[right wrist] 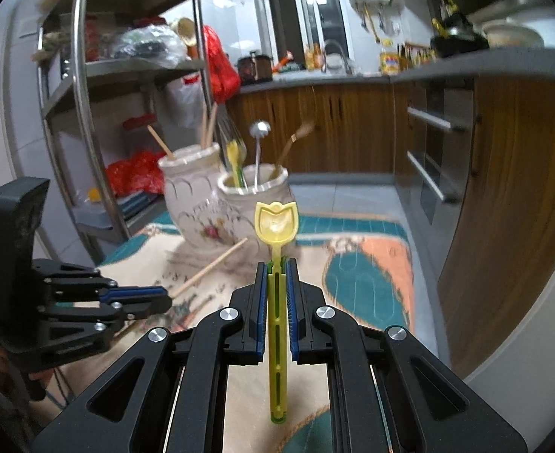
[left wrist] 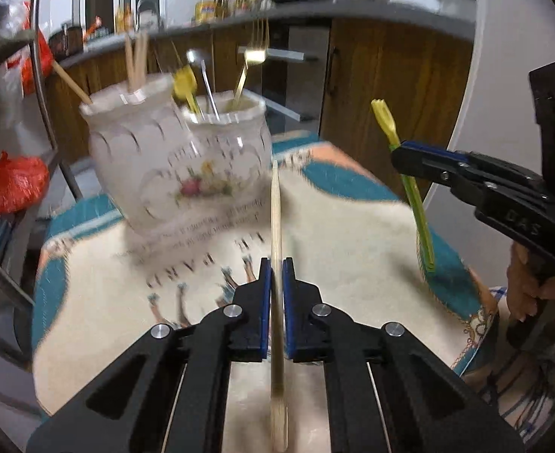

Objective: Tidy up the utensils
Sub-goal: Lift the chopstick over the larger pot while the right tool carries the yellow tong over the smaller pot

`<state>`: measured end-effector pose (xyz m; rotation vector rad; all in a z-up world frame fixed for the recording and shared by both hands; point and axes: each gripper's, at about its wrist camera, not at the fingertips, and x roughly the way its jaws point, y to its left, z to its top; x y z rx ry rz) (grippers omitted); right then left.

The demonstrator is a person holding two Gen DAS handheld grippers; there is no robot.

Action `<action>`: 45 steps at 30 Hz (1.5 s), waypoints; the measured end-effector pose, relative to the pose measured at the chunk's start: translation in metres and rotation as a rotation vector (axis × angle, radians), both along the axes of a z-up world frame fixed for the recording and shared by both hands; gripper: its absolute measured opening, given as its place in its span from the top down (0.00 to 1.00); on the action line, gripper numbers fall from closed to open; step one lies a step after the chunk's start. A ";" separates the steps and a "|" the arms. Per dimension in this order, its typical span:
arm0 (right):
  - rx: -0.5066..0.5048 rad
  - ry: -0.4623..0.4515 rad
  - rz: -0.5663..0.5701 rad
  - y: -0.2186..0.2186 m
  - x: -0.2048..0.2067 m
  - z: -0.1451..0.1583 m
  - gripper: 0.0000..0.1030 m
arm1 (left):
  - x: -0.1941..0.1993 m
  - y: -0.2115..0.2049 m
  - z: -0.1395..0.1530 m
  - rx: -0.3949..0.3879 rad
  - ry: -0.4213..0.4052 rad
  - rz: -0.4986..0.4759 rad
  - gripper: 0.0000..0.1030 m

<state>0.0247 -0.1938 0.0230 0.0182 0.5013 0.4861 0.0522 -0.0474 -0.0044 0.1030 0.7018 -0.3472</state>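
Observation:
My left gripper (left wrist: 276, 264) is shut on a wooden chopstick (left wrist: 276, 211) that points ahead toward two white floral ceramic jars. The left jar (left wrist: 134, 158) holds several chopsticks. The right jar (left wrist: 236, 143) holds a yellow fork, a metal spoon and a golden fork. My right gripper (right wrist: 276, 264) is shut on the handle of a yellow-green plastic spork (right wrist: 276, 222), head up, in front of the same jars (right wrist: 255, 204). Each gripper shows in the other's view: the right gripper (left wrist: 396, 156) with its spork (left wrist: 417, 207), the left gripper (right wrist: 166, 298) with its chopstick (right wrist: 213, 266).
A patterned cloth (left wrist: 353, 226) covers the table under both grippers. A metal shelf rack (right wrist: 81, 87) with red bags stands to the left behind the jars. Wooden kitchen cabinets (right wrist: 338, 132) and a crowded counter run along the back and right.

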 end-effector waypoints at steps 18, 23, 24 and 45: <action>0.077 -0.168 -0.014 0.043 0.069 0.067 0.90 | 0.069 0.065 0.099 -0.185 -0.387 0.152 0.94; 0.176 -0.235 -0.014 0.048 0.099 0.077 0.90 | 0.099 0.075 0.115 -0.297 -0.455 0.160 0.94; 0.208 -0.236 -0.007 0.049 0.107 0.077 0.90 | 0.107 0.077 0.118 -0.322 -0.472 0.157 0.94; 0.132 -0.127 0.022 0.071 0.150 0.022 0.90 | 0.120 0.054 0.062 -0.167 -0.544 0.167 0.94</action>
